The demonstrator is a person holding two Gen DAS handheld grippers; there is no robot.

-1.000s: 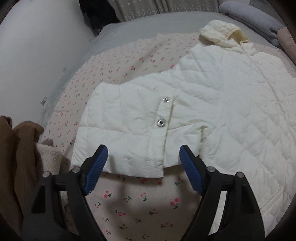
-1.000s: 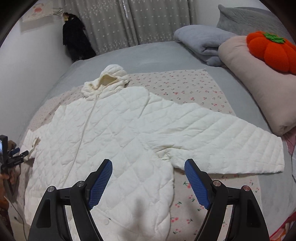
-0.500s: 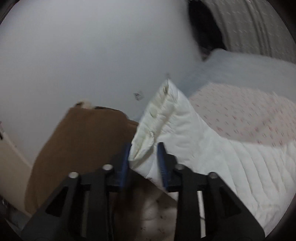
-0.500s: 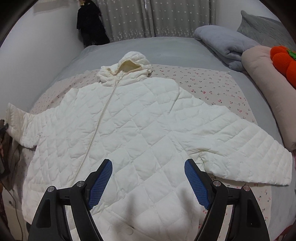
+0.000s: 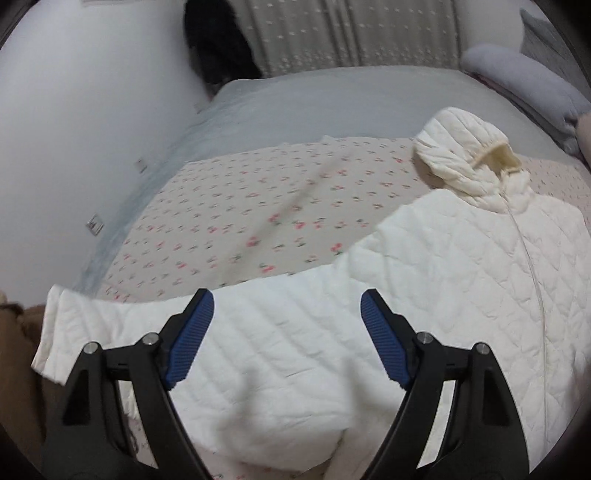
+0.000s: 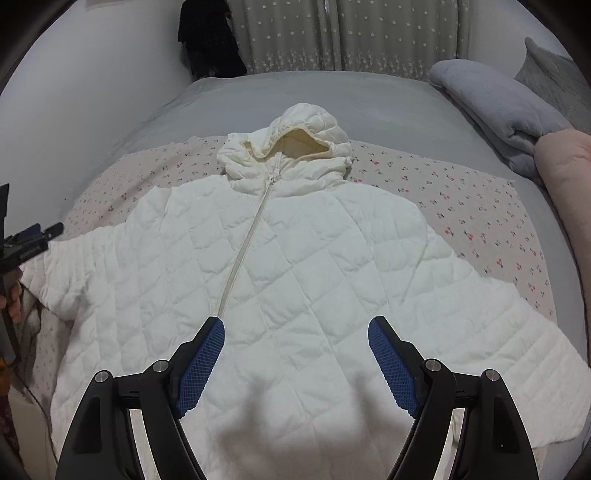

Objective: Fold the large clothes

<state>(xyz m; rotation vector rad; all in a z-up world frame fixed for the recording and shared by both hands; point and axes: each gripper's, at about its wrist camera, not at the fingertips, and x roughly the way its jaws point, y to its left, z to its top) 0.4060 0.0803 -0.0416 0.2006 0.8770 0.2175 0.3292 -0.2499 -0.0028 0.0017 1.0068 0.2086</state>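
change: left gripper (image 5: pixel 286 334) jaws just opened, sleeve (image 5: pixel 155 332) released, now outstretched | right gripper (image 6: pixel 295 365) jaws apart, empty | white quilted hooded coat (image 6: pixel 295 258) flat on bed (image 6: pixel 332 96) | folding can begin

A big bed with a grey sheet (image 6: pixel 369 99) fills the room. A cloth with little red cherries (image 5: pixel 258 206) lies on it. At 12 o'clock hang grey curtains with small stars (image 6: pixel 332 33). A white wall (image 5: pixel 74 110) stands at 9 o'clock. At 2 o'clock sits a folded grey blanket (image 6: pixel 491 99).
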